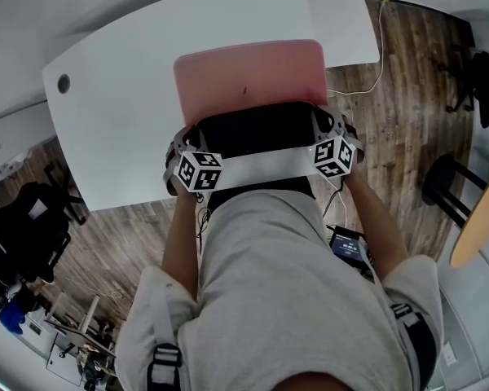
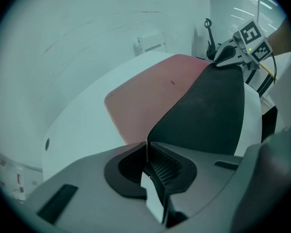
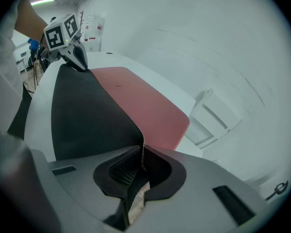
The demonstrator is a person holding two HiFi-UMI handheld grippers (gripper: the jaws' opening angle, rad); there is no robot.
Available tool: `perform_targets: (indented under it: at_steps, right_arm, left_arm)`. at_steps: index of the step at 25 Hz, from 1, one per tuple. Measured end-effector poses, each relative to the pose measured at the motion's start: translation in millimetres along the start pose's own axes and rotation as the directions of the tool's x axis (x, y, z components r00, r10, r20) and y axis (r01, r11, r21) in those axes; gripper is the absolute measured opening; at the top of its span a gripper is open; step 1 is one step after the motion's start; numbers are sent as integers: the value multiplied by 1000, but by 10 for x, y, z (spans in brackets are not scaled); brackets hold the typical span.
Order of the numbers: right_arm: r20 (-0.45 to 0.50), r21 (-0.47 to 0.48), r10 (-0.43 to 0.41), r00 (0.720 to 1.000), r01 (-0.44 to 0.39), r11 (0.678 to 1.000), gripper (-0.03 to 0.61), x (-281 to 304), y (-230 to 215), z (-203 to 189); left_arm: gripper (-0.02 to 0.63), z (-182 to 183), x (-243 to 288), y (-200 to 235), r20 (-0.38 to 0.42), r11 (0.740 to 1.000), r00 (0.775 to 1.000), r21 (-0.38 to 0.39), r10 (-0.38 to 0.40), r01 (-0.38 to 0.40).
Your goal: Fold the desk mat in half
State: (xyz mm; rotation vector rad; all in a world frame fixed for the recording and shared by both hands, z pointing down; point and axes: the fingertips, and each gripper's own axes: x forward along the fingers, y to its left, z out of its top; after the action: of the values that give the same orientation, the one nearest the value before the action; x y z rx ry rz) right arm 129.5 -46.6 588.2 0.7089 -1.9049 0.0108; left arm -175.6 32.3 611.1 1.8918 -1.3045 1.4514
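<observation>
A white table (image 1: 122, 112) bearing the desk mat (image 1: 253, 76) stands on wood-plank floor (image 1: 407, 112).

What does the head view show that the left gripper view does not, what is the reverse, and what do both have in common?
Only the head view shows the wooden floor, the black stool and the left gripper from above. Only the left gripper view shows this gripper's jaws closed on the stitched corner of the desk mat. Both show the mat's pink top with its black underside lifted at the near edge, the white table, and the right gripper holding the other near corner.
</observation>
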Motion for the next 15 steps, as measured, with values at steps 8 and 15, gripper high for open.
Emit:
perform_targets:
  at_steps: [8, 15]
  right_arm:
    - [27, 16, 27, 999, -28, 999, 52, 20, -4, 9]
    - [60, -14, 28, 998, -27, 1000, 52, 16, 0, 11]
  left_arm:
    - [28, 2, 31, 9, -9, 999, 1000, 33, -19, 20]
    - [28, 11, 25, 11, -31, 998, 1000, 61, -5, 7]
